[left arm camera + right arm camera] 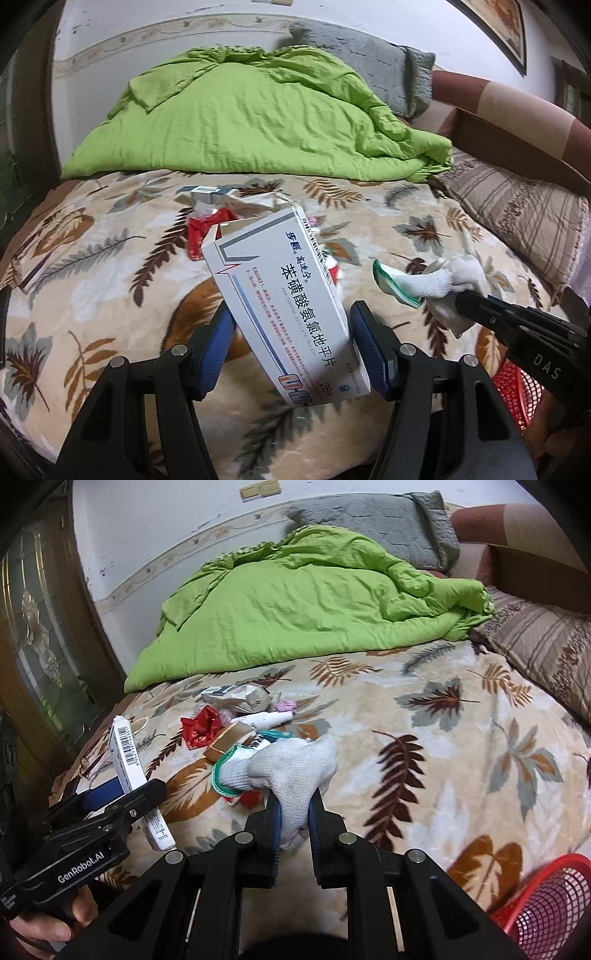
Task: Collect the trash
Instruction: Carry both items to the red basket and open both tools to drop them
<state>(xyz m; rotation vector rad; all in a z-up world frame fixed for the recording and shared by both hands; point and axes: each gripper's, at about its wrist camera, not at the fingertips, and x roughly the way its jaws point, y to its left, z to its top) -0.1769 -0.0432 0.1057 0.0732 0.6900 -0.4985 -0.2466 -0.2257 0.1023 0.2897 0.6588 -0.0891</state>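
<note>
The left claw (pixel 291 328) is clenching a white medicine box (pixel 284 295) between its blue pads, holding it tilted above the leaf-patterned blanket (pixel 92 258) on the bed. In the right wrist view the same box (pixel 127 764) is showing its barcoded edge at the left. The right claw (pixel 293 834) is squeezing a white knitted glove (pixel 291 771) with a green cuff, its jaws nearly closed on the fabric; from the left wrist view that glove (pixel 443 282) is hanging to the right of the box. Farther off on the blanket, a small heap of rubbish is lying: a red crumpled wrapper (pixel 201 725), a roll of brown tape (pixel 231 740), a white tube (pixel 267 719) and crumpled paper (pixel 240 698). A green quilt (pixel 295 605) is sitting bunched at the far side of the bed. A red mesh basket (pixel 546 908) is standing at the near right edge.
</note>
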